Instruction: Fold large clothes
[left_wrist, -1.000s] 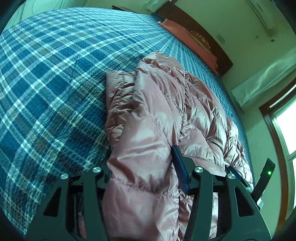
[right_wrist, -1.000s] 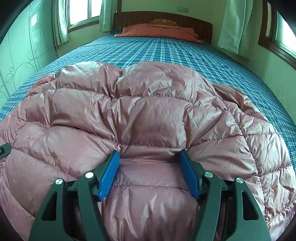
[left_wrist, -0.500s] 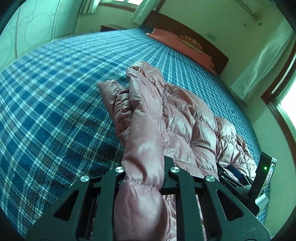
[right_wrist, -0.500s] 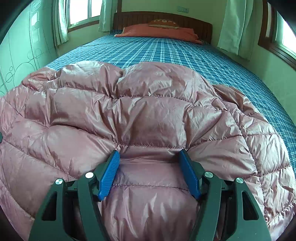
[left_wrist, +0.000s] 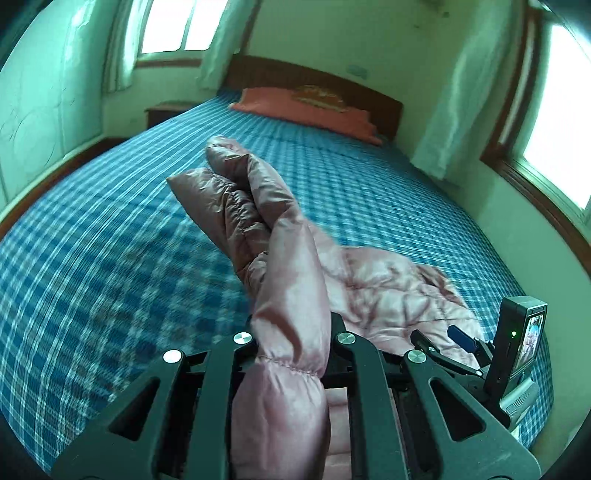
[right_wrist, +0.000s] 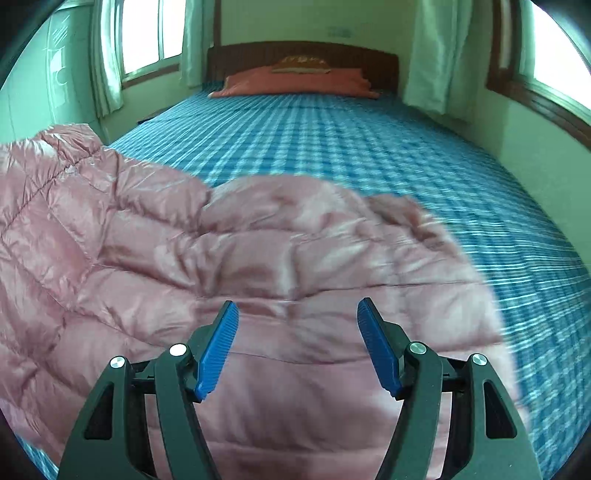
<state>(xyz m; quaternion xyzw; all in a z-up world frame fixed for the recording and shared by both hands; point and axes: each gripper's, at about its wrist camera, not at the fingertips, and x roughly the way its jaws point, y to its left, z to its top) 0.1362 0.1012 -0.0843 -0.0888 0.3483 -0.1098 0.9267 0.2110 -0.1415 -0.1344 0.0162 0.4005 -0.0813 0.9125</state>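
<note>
A pink quilted puffer jacket (right_wrist: 229, 266) lies on the blue plaid bed (right_wrist: 369, 155). My left gripper (left_wrist: 291, 332) is shut on a fold of the jacket (left_wrist: 288, 280) and holds it lifted off the bed, so that the sleeve end (left_wrist: 221, 184) sticks out ahead. My right gripper (right_wrist: 297, 343) is open, and its blue pads (right_wrist: 218, 347) stand wide apart just above the jacket's near part without holding it. The right gripper also shows in the left wrist view (left_wrist: 454, 343), low at the right beside the jacket.
An orange pillow (right_wrist: 295, 81) lies against the dark wooden headboard (right_wrist: 303, 55) at the far end. Curtained windows (right_wrist: 147, 40) are on the left and right walls. A small bedside table (left_wrist: 162, 112) stands left of the bed. The bed's right edge runs along the wall.
My left gripper has closed on the jacket fold and lifted it up off the bed. My right gripper has let go of the jacket and pulled back a little, and the jacket has flattened.
</note>
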